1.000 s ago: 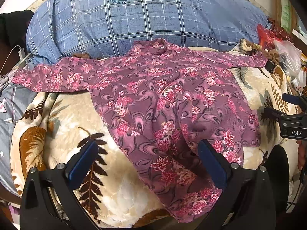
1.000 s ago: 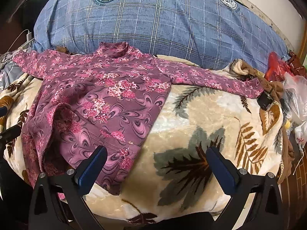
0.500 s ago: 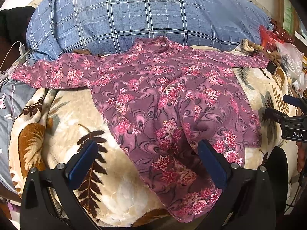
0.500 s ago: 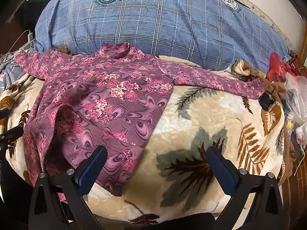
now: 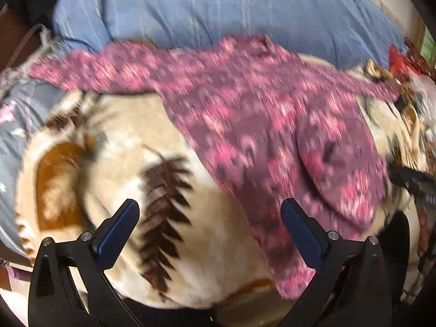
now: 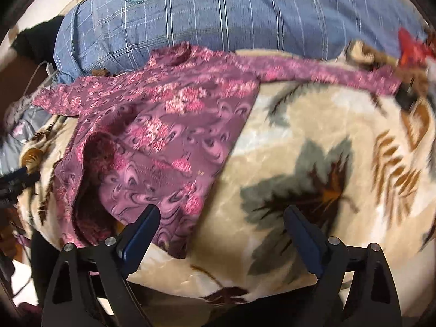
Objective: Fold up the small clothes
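A cream plush blanket (image 6: pixel 286 141) with brown and grey leaf prints covers the whole surface under both tools and fills the space between each pair of fingers. Beyond it, farthest from the tools, a big blue plaid pillow (image 6: pixel 218 13) with a round crest lies across the back.

The purple floral long-sleeved top (image 6: pixel 169 136) is spread face up on the blanket, its collar touching the pillow and both sleeves stretched outward. In the left wrist view, which is smeared by motion, the top (image 5: pixel 272 125) lies ahead and to the right, its hem running past the right finger. In the right wrist view the body of the top lies ahead and to the left, its hem rumpled and gaping just beyond the left finger, one sleeve reaching far to the right.

The left gripper (image 5: pixel 209 231) stands spread wide with nothing between its blue-padded fingers. The right gripper (image 6: pixel 220 234) is likewise spread wide and holds nothing; its left pad sits just in front of the hem.

A red plastic bag (image 6: pixel 411 46) lies at the far right by the sleeve end. A white cable (image 6: pixel 41 73) hangs at the far left.
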The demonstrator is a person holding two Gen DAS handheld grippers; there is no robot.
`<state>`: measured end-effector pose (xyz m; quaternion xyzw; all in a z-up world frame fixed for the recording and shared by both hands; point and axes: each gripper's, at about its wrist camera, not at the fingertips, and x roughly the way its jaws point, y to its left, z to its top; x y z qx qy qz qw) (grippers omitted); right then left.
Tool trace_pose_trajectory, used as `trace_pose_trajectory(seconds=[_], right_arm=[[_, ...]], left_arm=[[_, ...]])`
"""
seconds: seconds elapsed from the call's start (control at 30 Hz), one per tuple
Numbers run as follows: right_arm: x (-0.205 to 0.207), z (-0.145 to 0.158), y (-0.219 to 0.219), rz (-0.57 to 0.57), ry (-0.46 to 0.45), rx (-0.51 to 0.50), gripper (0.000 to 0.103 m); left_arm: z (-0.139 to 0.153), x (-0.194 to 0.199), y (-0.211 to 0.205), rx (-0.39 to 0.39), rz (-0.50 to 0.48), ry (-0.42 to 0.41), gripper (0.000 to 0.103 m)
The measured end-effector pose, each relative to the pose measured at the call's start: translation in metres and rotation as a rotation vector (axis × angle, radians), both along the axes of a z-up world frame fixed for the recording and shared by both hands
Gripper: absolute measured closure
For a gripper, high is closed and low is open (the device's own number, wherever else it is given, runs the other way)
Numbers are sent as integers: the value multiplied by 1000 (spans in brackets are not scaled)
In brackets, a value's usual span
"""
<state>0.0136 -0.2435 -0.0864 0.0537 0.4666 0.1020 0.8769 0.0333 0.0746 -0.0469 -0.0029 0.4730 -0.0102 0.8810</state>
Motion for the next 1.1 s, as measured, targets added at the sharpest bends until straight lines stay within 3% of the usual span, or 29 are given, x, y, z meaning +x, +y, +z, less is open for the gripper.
trace_pose_trajectory(seconds=[0.1, 0.2, 0.27, 0.33, 0.37, 0.4, 0.47, 0.5, 0.53, 0.67, 0.87, 1.0, 1.1], right_arm=[[4, -10, 2, 6, 35, 76, 12], [7, -18, 13, 37, 57, 115, 23], [8, -21, 19, 61, 66, 122, 40], [7, -21, 23, 73, 53, 117, 47], [6, -20, 24, 83, 45, 124, 57], [6, -19, 24, 92, 44, 134, 63], [6, -18, 25, 105, 37, 137, 83], [5, -17, 25, 116, 30, 141, 90], [3, -15, 25, 123, 10, 143, 95], [-6, 6, 14, 134, -88, 200, 97], [-35, 54, -27, 127, -236, 214, 99], [-53, 50, -54, 108, -204, 128, 100], [-54, 20, -68, 68, -72, 24, 99]], left_arm=[[-20, -5, -11, -53, -66, 92, 0], [-34, -8, -20, -110, -107, 168, 0], [-41, -8, -22, -176, -111, 208, 0], [-44, -9, -22, -273, -95, 235, 7], [-45, -9, -22, -308, -88, 242, 9], [-45, -10, -24, -318, -90, 238, 17], [-42, -11, -30, -335, -118, 232, 55], [-42, -10, -33, -353, -140, 245, 97], [-45, -8, -35, -376, -150, 271, 99], [-39, -6, -25, -395, -106, 263, 99], [8, -22, 17, -397, -45, 163, 99], [4, -34, 41, -345, 4, 191, 99], [-19, -38, 53, -273, 44, 268, 99]])
